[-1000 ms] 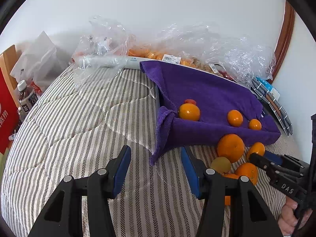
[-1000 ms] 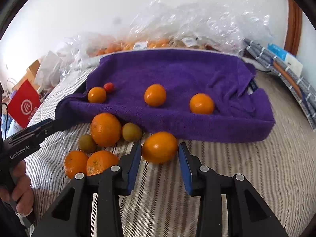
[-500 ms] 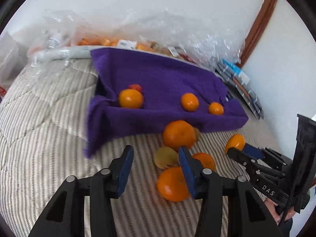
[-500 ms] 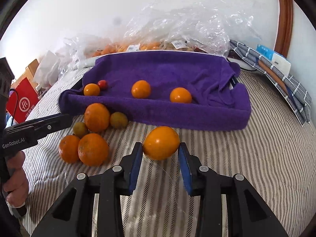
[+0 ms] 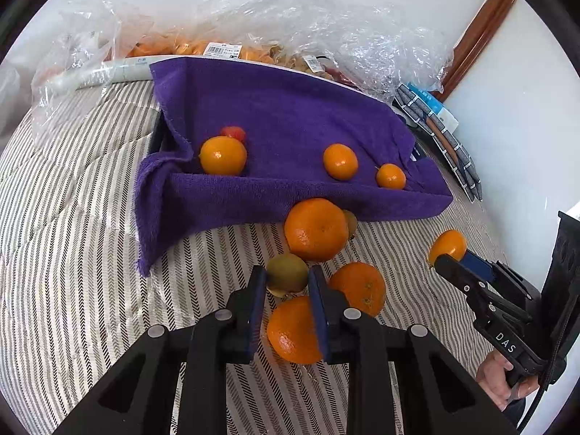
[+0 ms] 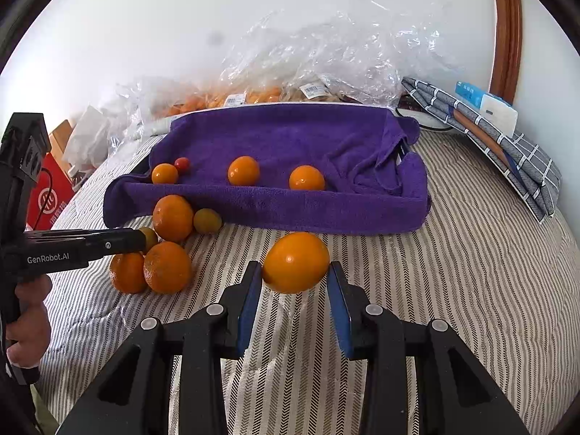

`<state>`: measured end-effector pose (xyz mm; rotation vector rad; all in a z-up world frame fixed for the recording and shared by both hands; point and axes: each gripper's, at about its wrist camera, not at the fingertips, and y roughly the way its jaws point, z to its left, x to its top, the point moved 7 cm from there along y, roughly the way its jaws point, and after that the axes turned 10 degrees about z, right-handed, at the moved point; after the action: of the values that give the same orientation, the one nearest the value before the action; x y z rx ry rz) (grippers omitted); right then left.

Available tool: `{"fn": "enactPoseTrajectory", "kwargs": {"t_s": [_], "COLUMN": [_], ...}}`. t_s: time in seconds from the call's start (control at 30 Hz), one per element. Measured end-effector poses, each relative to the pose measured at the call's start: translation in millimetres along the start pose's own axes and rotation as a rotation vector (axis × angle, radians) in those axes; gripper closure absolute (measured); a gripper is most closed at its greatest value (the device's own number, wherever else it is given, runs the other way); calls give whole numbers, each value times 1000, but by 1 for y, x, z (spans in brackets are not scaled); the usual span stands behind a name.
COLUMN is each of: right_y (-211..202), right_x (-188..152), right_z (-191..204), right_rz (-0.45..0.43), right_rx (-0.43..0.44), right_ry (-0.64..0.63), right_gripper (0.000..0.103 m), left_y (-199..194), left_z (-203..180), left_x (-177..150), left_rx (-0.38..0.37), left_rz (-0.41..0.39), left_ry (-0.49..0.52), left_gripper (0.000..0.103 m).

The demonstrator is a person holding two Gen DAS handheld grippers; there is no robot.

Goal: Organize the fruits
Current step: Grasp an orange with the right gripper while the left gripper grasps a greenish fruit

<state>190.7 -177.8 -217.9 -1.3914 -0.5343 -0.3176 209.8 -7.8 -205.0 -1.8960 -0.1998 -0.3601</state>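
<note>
Currently, surface: striped quilted bed [image 6: 471, 253].
Right hand-held gripper [image 6: 295, 282]: blue pads flank a smooth orange fruit [image 6: 295, 262]; contact cannot be told.
Left hand-held gripper [image 5: 286, 290]: pads clamp a small yellow-green round fruit [image 5: 286, 273] lying among three loose dimpled mandarins [image 5: 315, 228].
Purple towel-lined tray [image 6: 326, 210]: contains three small oranges [image 6: 243, 170] and one small red fruit [image 6: 182, 163].
</note>
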Motion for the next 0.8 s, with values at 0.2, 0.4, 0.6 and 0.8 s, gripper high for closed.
{"fn": "enactPoseTrajectory", "kwargs": {"t_s": [0.2,0.4,0.6,0.8], "right_y": [-5,-14,-10,-3], "right_x": [5,21,24,20], "right_z": [-4,-9,-8,-7], "right_rz": [-12,-44,-44,-31], "right_rx": [3,-2,-1,1], "right_ry": [15,24,26,25], "right_gripper": [66,66,66,66], "left_y": [-16,-26,-13,4], "left_z": [16,23,22,20], "left_x": [0,4,5,20], "left_rx": [12,10,-40,23], "left_rz": [-46,-91,-57,-65], "left_ry": [-39,-38,-51,-50], "left_gripper": [97,97,89,72]}}
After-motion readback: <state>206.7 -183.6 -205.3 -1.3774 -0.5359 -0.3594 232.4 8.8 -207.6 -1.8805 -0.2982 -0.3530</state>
